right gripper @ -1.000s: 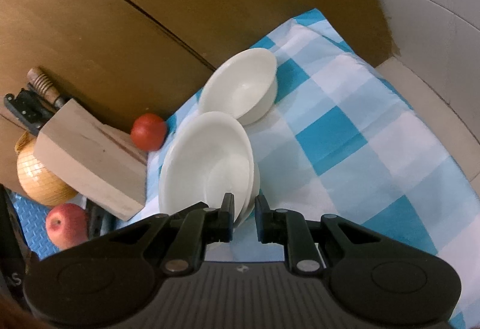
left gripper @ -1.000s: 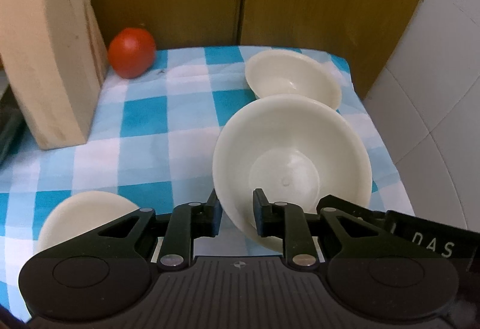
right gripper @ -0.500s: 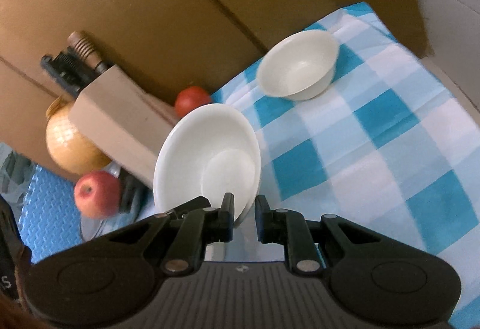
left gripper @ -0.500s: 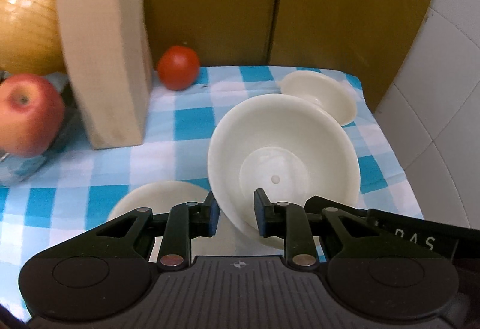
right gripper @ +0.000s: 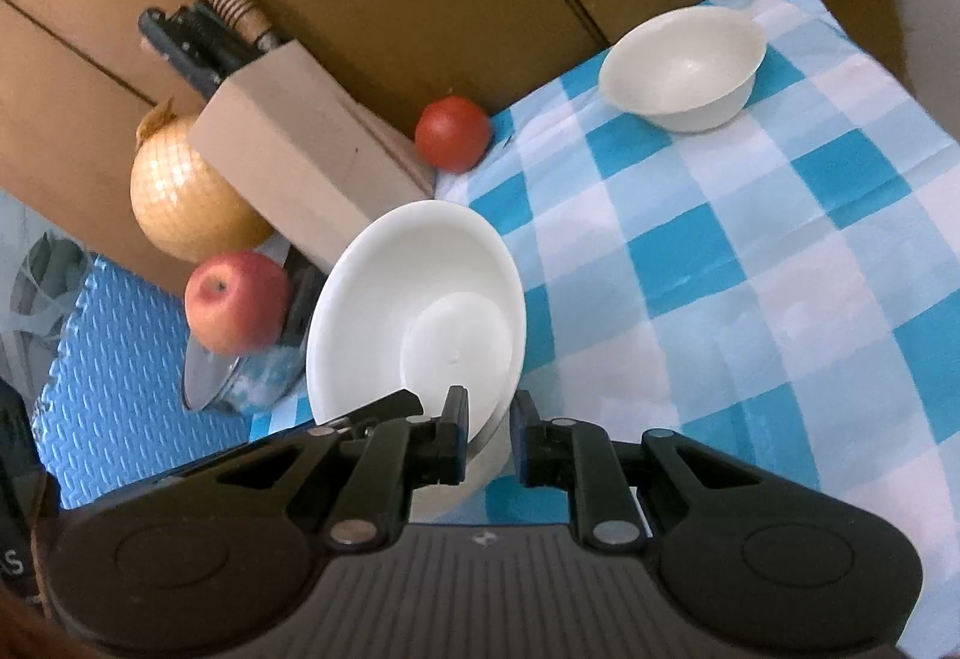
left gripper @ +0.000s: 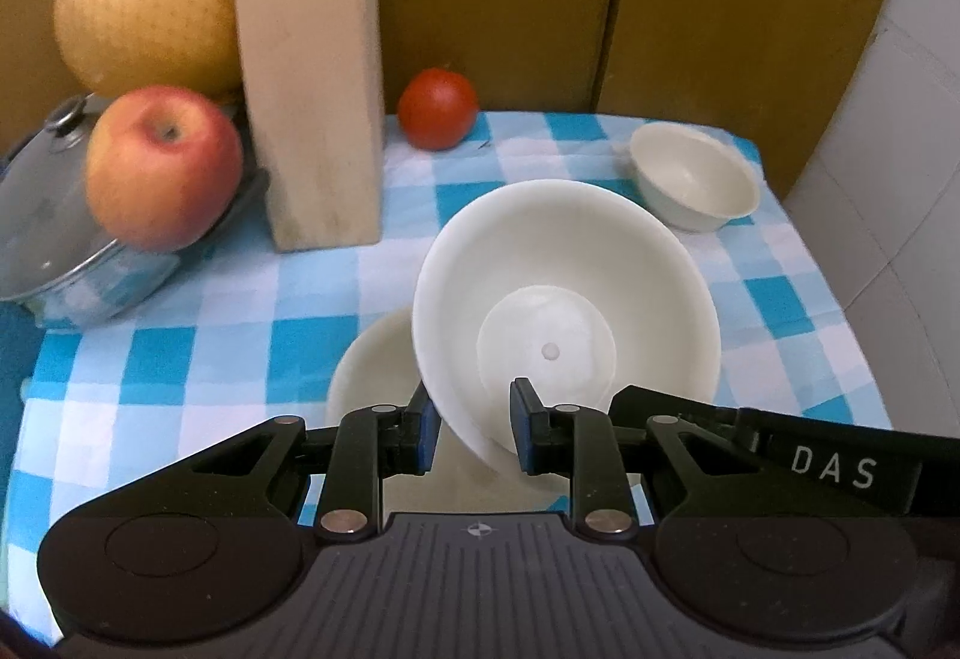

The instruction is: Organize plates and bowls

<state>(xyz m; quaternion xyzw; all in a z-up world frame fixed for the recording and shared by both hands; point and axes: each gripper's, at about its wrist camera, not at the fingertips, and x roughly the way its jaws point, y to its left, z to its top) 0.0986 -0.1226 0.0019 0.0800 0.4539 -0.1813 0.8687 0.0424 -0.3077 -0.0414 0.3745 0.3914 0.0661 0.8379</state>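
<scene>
Both grippers, left [left gripper: 468, 428] and right [right gripper: 489, 434], clamped on near rim of one tilted plate [left gripper: 564, 323], raised above second plate [left gripper: 375, 365] on tabletop for stacking.

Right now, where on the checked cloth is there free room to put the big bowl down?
The widest bare patch of the checked cloth lies between the small bowl and the right gripper. A smaller patch lies in front of the knife block. The side with the apple and pot lid is crowded.
</scene>
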